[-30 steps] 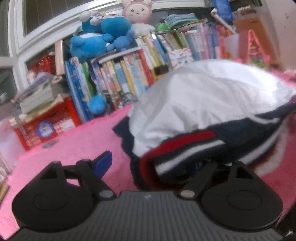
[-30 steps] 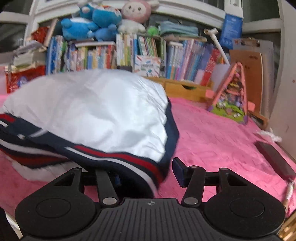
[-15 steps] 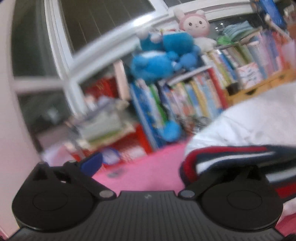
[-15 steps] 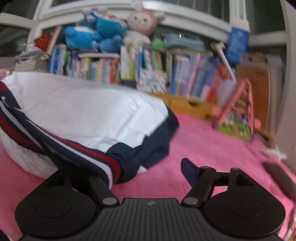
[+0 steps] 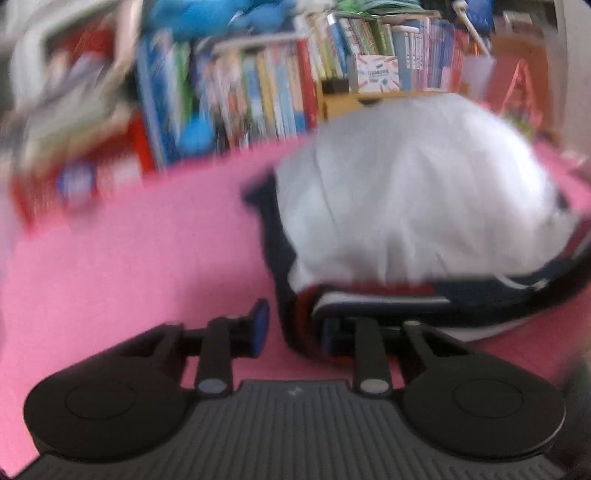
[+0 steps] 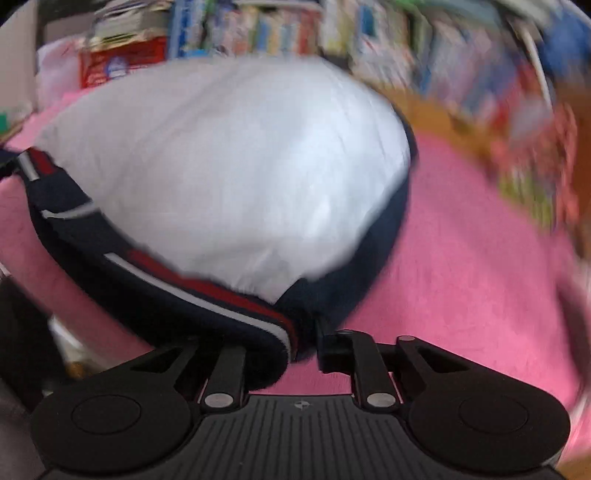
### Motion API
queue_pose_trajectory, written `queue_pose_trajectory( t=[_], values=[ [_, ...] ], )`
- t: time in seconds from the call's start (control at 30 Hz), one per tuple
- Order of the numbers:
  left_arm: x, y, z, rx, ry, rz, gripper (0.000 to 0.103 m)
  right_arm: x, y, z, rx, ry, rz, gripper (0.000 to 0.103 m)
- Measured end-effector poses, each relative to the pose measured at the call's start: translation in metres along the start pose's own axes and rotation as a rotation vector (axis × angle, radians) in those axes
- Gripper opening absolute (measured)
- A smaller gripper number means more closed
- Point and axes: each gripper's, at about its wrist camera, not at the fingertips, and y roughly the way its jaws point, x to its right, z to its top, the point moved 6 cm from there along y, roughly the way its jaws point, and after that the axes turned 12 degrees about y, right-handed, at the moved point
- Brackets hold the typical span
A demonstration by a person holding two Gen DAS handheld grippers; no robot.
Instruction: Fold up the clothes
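I have the white garment [image 5: 413, 192] lying in a rounded heap on the pink blanket [image 5: 122, 258], its navy edging and red-and-white striped band turned toward both of my cameras. Both views are smeared with motion blur, so fine detail is poor.

In the left wrist view, my left gripper [image 5: 291, 328] sits low at the near left corner of the heap. Its jaws stand apart: the left finger with its blue pad [image 5: 260, 325] is out over bare pink blanket, clear of the cloth, while the right finger is tucked under the folded striped band [image 5: 369, 295] (its tip is hidden by the fabric, so I cannot tell whether it touches the cloth from beneath). Nothing is pinched between the two fingers.

In the right wrist view, my right gripper [image 6: 295, 343] is at the near right corner of the garment [image 6: 221, 166]. The striped band [image 6: 207, 295] runs down from the left and curls over the left finger, covering its tip, and the right finger presses close against the navy hem from the other side. The gap between them looks filled with cloth, so I read it as clamped on the garment's corner.

Behind the heap, a row of books [image 5: 280, 81] stands along the far edge of the blanket, with blue plush toys [image 5: 221, 18] on top and a red crate [image 5: 85, 173] at the left.
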Motion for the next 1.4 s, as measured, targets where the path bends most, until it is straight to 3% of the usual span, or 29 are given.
queue_pose_trajectory(
  t=[0.03,0.07,0.13,0.17,0.23,0.27,0.3,0.37,0.47,0.6,0.67,0.73,1.0,1.1,1.17,1.23,1.27,1.3,1.37,1.4],
  values=[
    [-0.012,0.016,0.029,0.036,0.029,0.063,0.026,0.003,0.008,0.04,0.081,-0.042,-0.039,0.016],
    [-0.028,0.024,0.062,0.091,0.034,0.132,0.026,0.004,0.0,0.092,0.224,-0.044,-0.103,0.014],
    [-0.078,-0.018,0.144,0.328,-0.107,0.301,0.032,0.005,-0.019,0.193,0.511,-0.05,-0.229,0.015],
    [-0.092,-0.049,0.168,0.452,-0.171,0.36,0.035,0.005,-0.04,0.235,0.672,-0.04,-0.276,0.016],
    [-0.101,-0.098,0.185,0.632,-0.167,0.518,0.065,0.002,-0.118,0.271,1.036,0.035,-0.282,0.016],
    [-0.101,-0.114,0.186,0.677,-0.139,0.564,0.066,0.005,-0.137,0.273,1.107,0.055,-0.274,0.018],
    [-0.098,-0.116,0.179,0.649,-0.108,0.527,0.066,0.008,-0.149,0.273,1.145,0.062,-0.27,0.018],
    [-0.086,-0.105,0.149,0.559,-0.078,0.404,0.065,0.014,-0.136,0.257,1.051,0.016,-0.267,0.018],
    [-0.043,-0.071,0.073,0.357,-0.023,0.187,0.065,0.024,-0.08,0.198,0.78,-0.043,-0.231,0.018],
    [0.022,-0.037,-0.026,0.116,0.037,0.004,0.065,0.023,-0.015,0.106,0.444,-0.108,-0.181,0.023],
    [0.037,-0.032,-0.052,0.052,0.016,-0.055,0.065,0.014,0.009,0.057,0.303,-0.131,-0.16,0.023],
    [0.046,-0.029,-0.067,0.014,-0.006,-0.091,0.064,-0.001,0.015,0.018,0.224,-0.137,-0.149,0.023],
    [0.049,-0.053,-0.063,0.043,0.058,-0.073,0.067,0.004,0.001,-0.026,0.182,0.001,-0.039,0.024],
    [0.057,-0.057,-0.063,0.051,0.087,-0.116,0.07,0.026,-0.014,-0.029,0.19,0.206,0.126,0.03],
    [0.065,-0.051,-0.067,0.028,0.085,-0.187,0.07,0.038,-0.012,-0.038,0.153,0.313,0.179,0.042],
    [0.07,-0.055,-0.071,0.02,0.071,-0.311,0.07,0.035,-0.01,-0.051,0.113,0.292,0.163,0.048],
    [0.072,-0.058,-0.073,0.024,0.059,-0.379,0.07,0.032,-0.013,-0.056,0.1,0.274,0.193,0.057],
    [0.071,-0.064,-0.072,0.053,0.022,-0.465,0.072,0.029,-0.02,-0.058,0.097,0.269,0.249,0.065],
    [0.062,-0.077,-0.066,0.135,-0.085,-0.628,0.08,0.031,-0.039,-0.062,0.113,0.289,0.367,0.092],
    [0.056,-0.083,-0.062,0.172,-0.133,-0.678,0.084,0.036,-0.048,-0.062,0.123,0.308,0.408,0.095]
  ],
)
